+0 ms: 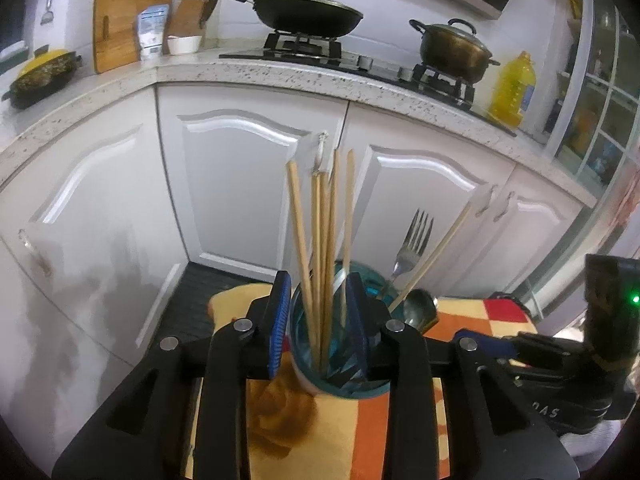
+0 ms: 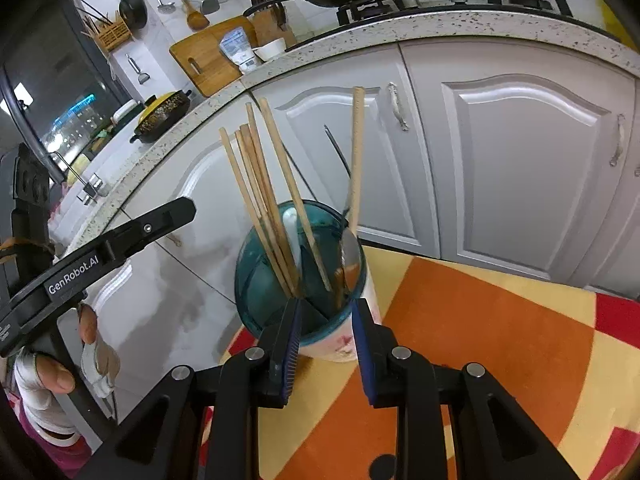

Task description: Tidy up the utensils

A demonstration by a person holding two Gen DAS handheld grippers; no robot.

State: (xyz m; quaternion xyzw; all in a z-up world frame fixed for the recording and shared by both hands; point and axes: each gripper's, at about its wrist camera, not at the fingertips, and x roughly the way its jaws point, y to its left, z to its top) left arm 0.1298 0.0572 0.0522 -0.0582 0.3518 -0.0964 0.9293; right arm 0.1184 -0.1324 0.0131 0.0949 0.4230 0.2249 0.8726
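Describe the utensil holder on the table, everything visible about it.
The utensil holder is a round cup with a teal translucent upper part and a pale, pinkish lower wall. It stands upright on an orange, yellow and red patterned cloth. Inside, wooden chopsticks lean together, with a fork and a metal spoon beside them. The left gripper straddles its rim with jaws apart; the right gripper is open just before it.
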